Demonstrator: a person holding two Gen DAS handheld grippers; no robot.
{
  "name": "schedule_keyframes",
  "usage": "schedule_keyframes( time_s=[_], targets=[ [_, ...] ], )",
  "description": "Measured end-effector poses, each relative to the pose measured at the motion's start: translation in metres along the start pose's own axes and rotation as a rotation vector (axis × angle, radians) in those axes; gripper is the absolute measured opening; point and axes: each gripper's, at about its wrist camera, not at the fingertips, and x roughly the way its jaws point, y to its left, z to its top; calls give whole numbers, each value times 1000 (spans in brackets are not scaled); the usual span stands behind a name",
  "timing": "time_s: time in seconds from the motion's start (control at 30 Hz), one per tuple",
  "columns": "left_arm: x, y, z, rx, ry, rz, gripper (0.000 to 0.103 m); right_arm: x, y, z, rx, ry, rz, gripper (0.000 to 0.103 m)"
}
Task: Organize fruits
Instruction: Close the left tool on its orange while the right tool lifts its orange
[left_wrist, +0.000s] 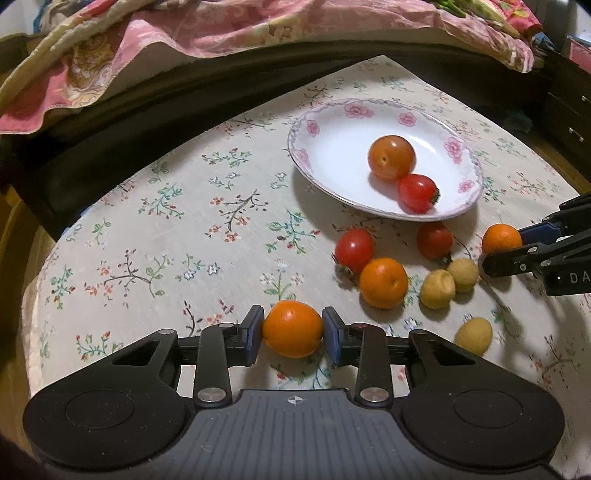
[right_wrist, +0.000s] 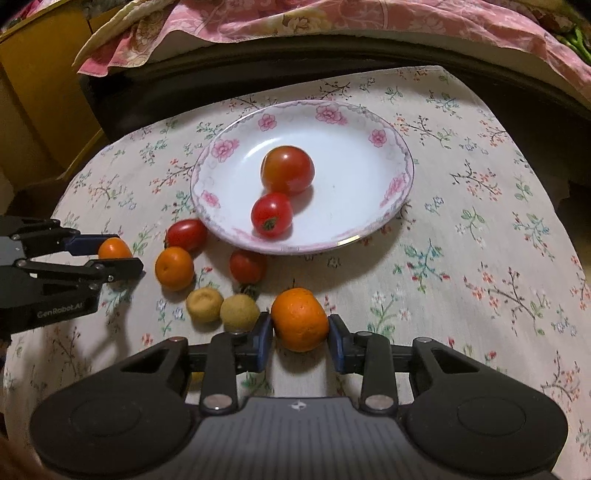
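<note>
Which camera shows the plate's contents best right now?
The right wrist view: the flowered plate sits centred, both tomatoes inside fully visible, the larger tomato touching the smaller tomato. The left wrist view shows the plate off right, more oblique, both tomatoes still visible.

White "GenRobot.AI" printed on left tool (right_wrist: 110, 254) body in right wrist view; only cut-off letters "DA" readable on right tool (left_wrist: 502, 245) body in left wrist view.

Two tomatoes (right_wrist: 280, 192) on plate (right_wrist: 369, 221) (other fruits (right_wrist: 207, 280) beside it).
</note>
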Motion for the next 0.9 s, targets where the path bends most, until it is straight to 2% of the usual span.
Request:
schedule_keyframes(
  time_s=[0.27, 0.6, 0.9],
  targets=[
    [-5, -11, -7, 40, 11, -24, 44, -7, 2, -23, 10, 19, -38, 35],
    [-5, -16, -8, 72, 22, -44, 52, -7, -1, -23, 50, -11, -49, 37],
    [-2, -15, -9, 84, 30, -24, 67, -5, -2, -23, 39, -2, -42, 50]
  ],
)
